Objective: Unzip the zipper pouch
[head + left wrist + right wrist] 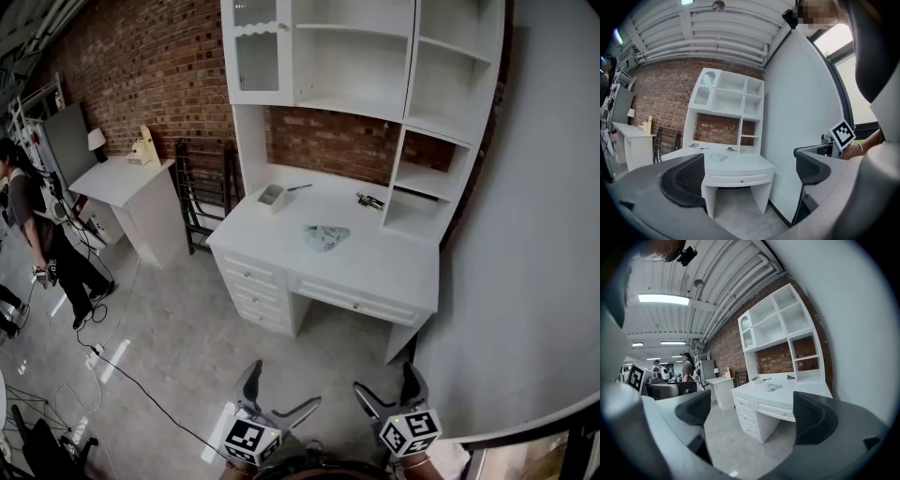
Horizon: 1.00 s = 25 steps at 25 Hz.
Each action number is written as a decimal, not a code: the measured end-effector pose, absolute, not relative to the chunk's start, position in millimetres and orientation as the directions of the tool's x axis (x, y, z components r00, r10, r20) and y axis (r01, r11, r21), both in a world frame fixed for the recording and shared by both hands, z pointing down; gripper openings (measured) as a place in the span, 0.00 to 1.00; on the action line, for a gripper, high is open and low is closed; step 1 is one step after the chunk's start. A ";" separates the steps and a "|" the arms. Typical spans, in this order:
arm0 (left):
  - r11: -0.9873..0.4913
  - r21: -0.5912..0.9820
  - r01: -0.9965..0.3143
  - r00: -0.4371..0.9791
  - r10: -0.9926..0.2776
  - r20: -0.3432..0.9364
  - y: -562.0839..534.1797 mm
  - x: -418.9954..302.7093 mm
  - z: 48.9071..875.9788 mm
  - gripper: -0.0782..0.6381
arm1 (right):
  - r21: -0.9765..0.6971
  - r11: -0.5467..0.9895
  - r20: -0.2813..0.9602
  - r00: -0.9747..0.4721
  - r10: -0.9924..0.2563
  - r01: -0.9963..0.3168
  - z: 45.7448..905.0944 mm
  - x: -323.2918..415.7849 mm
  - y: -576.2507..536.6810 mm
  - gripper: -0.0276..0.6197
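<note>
Zipper pouch, pale, soft and crumpled, lies far off on the white wooden bench; both grippers are empty.
The black ribbed jaws of the left gripper and the right gripper stand spread wide with nothing between them, at the lower middle of the frame over grey concrete floor. The pouch rests flat near the middle of the smooth bench top, well apart from the jaws and straight up-frame between them. Its long axis seems to run left to right, and neither hand looks plainly nearer.
</note>
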<state>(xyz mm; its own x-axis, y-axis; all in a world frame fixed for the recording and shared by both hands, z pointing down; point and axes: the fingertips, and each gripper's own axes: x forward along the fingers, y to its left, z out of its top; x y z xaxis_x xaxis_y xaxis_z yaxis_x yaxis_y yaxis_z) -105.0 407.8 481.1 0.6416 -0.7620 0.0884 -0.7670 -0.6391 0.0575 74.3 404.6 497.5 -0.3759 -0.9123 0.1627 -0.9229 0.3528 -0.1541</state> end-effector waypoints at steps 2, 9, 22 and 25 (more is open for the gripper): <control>-0.649 0.072 -0.758 0.653 -0.753 0.086 409.2 -103.0 480.0 0.90 | -0.140 0.368 0.164 -0.388 -0.907 -0.919 497.9 70.3 406.1 0.88; -0.653 0.045 -0.756 0.654 -0.751 0.090 413.2 -101.2 479.5 0.91 | -0.093 0.350 0.153 -0.361 -0.920 -0.932 497.4 70.7 406.2 0.93; -0.691 0.115 -0.714 0.700 -0.707 0.098 373.0 -94.5 491.7 0.90 | -0.069 0.376 0.145 -0.382 -0.913 -0.924 502.8 77.6 375.6 0.93; -0.704 0.125 -0.699 0.715 -0.691 0.108 347.6 -88.3 494.4 0.90 | -0.102 0.364 0.137 -0.376 -0.917 -0.926 501.3 81.4 353.4 0.93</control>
